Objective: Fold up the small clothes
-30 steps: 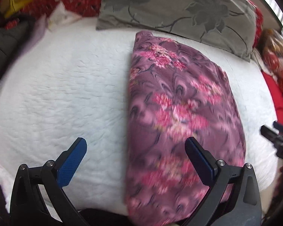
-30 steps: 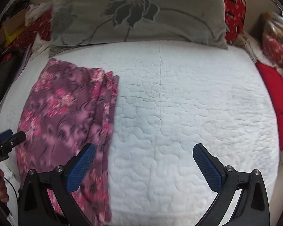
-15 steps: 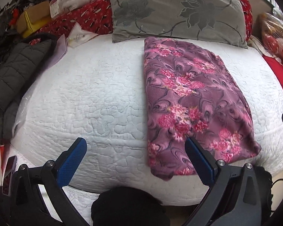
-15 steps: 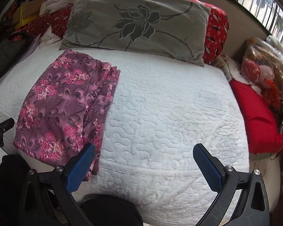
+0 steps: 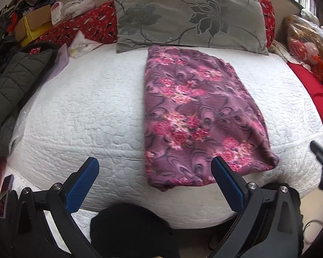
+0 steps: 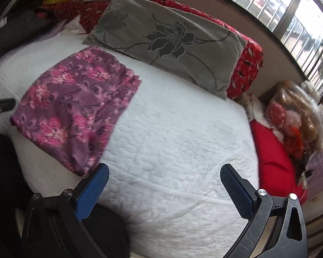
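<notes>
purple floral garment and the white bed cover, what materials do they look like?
Folded purple floral garment: looks like soft fleece or brushed knit, matte, slightly fuzzy, thick rounded fold edges; the exact fibre can't be told. White quilted bed cover: stitched, padded fabric, matte, with puffed meander stitching, likely cotton or polyester. Both grippers, left and right, are open and touch neither.

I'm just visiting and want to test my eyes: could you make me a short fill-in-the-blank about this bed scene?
1. The folded floral garment lies on a quilt coloured ____.
2. The pillow behind the garment is coloured ____.
3. Both grippers, left and right, hold ____.

Missing words: white; grey; nothing
</notes>
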`<state>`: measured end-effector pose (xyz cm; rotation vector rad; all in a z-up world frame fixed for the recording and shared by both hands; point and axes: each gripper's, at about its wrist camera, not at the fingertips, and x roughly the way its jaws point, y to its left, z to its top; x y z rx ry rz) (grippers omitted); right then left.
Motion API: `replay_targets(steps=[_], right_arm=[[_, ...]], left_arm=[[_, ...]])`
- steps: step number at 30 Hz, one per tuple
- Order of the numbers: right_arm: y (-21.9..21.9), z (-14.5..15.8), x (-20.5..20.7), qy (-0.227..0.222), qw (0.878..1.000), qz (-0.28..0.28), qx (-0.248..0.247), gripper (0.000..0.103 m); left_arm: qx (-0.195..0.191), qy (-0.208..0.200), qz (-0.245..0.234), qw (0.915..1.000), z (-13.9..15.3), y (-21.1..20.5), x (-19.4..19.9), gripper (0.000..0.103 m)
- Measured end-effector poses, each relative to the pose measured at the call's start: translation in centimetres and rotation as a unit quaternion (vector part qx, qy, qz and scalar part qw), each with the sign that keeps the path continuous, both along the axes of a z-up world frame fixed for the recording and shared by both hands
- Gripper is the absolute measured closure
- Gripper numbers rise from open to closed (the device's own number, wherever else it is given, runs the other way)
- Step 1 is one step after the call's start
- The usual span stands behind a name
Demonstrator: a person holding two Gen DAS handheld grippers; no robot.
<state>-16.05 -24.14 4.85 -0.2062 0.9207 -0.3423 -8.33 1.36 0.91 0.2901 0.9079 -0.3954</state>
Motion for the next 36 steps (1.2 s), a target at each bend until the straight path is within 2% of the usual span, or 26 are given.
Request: replay_targets(steps=[2,7,15,24,36], right_arm=[[0.3,-0.2,0.1,-0.013,0.999,-0.010,0.033,0.000],[1.3,0.0,0.2,-0.037,0.997,-0.026,0.065,0.000],[1.1,1.3,-0.1,-0.054,0.996,-0.040,0.062,0.000],[0.0,1.7,-1.4,-0.056,0.993,-0.067,0.073,0.000],[-0.4,1.7,-1.9,-0.055,0.993,-0.076,0.077,0.000]], left_arm=[[-0.004,0.006,-0.003,1.0000,0.0,-0.1,-0.2,0.000],[-0.016,0.004,-0.007,0.9998,0.3,0.2,-0.7,0.000],[-0.029,0.003,-0.007,0.9995,0.5,0.8,-1.3,0.000],[-0.033,-0.017,-0.034,0.9987,1.3,0.0,-3.1,0.000],[-0.040,-0.005,-0.056,0.9976,1.4,-1.5,-4.4,0.000]])
